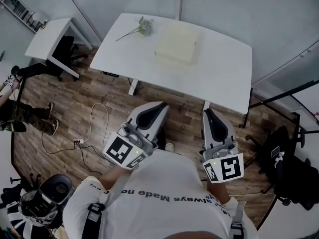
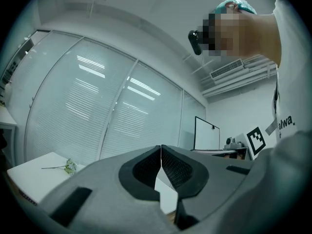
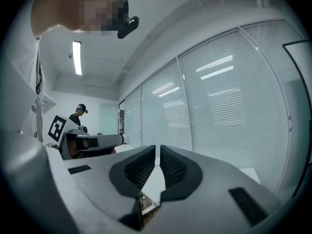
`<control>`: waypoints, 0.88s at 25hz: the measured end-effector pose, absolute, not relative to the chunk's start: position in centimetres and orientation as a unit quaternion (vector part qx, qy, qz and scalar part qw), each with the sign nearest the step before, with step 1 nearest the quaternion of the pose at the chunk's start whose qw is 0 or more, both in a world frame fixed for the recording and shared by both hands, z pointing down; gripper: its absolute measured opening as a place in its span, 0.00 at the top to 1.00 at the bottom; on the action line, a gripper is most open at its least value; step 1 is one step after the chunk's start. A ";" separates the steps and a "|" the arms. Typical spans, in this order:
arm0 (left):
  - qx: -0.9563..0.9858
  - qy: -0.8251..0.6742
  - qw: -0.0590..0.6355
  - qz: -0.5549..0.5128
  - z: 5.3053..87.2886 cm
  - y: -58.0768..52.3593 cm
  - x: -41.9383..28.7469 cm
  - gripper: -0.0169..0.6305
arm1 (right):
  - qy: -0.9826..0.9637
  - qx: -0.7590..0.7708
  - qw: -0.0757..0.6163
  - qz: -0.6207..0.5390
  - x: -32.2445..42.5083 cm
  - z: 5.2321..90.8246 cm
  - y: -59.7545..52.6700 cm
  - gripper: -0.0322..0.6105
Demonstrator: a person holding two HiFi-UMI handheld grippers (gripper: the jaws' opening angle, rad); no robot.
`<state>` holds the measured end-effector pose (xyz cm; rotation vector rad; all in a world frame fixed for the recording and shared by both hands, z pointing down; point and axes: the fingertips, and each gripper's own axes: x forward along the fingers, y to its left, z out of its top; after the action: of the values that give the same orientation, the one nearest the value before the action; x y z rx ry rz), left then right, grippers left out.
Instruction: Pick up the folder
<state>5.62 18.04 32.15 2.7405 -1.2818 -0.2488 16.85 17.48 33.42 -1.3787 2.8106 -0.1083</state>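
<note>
Folder (image 1: 177,44), pale cream, lies flat on the white table (image 1: 219,73), toward its far edge and about mid-width. Nothing touches it. A flower sprig (image 1: 139,28) lies on the same tabletop to the left of the folder, near it but apart.

The left gripper (image 1: 163,105) is held over the wooden floor (image 1: 75,108), short of the table's near edge and well apart from the folder. In the left gripper view its jaws (image 2: 161,148) meet at the tips with nothing between them. The right gripper (image 1: 206,111) sits level with it to the right, also short of the near edge. Its jaws (image 3: 157,148) are drawn together and empty.

Left of the table stands a small white desk (image 1: 50,39). A cable with a power strip (image 1: 77,142) trails across the floor near the left gripper. A black chair (image 1: 284,168) stands at the right.
</note>
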 end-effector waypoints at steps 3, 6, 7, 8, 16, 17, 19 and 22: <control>0.902 -0.420 0.053 -0.084 32.1 15.7 4.8 0.95 | 0.898 -0.439 0.003 -0.033 15.9 33.4 15.2 0.90; 0.902 -0.419 0.051 -0.086 32.0 13.0 3.3 0.95 | 0.898 -0.439 -0.001 -0.030 14.4 33.3 12.6 0.90; 0.903 -0.418 0.051 -0.086 31.9 12.0 2.8 0.95 | 0.897 -0.440 -0.002 -0.030 13.9 33.3 11.6 0.90; 0.903 -0.417 0.053 -0.087 31.9 11.0 2.1 0.95 | 0.897 -0.442 -0.004 -0.030 13.3 33.2 10.6 0.90; 0.906 -0.409 0.060 -0.091 31.7 1.5 -3.3 0.95 | 0.895 -0.445 -0.017 -0.027 7.5 32.7 1.3 0.90; 0.906 -0.408 0.060 -0.091 31.7 0.5 -3.9 0.95 | 0.895 -0.445 -0.018 -0.026 6.9 32.6 0.3 0.90; 0.907 -0.407 0.060 -0.092 31.5 -1.4 -5.1 0.95 | 0.895 -0.446 -0.018 -0.024 5.6 32.3 -1.6 0.90; 0.908 -0.403 0.059 -0.092 31.2 -4.2 -6.6 0.95 | 0.895 -0.446 -0.016 -0.020 3.9 31.9 -4.4 0.90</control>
<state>-6.63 -4.25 31.21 2.7518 -1.2219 -0.2792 3.86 -4.44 31.87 -1.4164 2.8402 -0.0641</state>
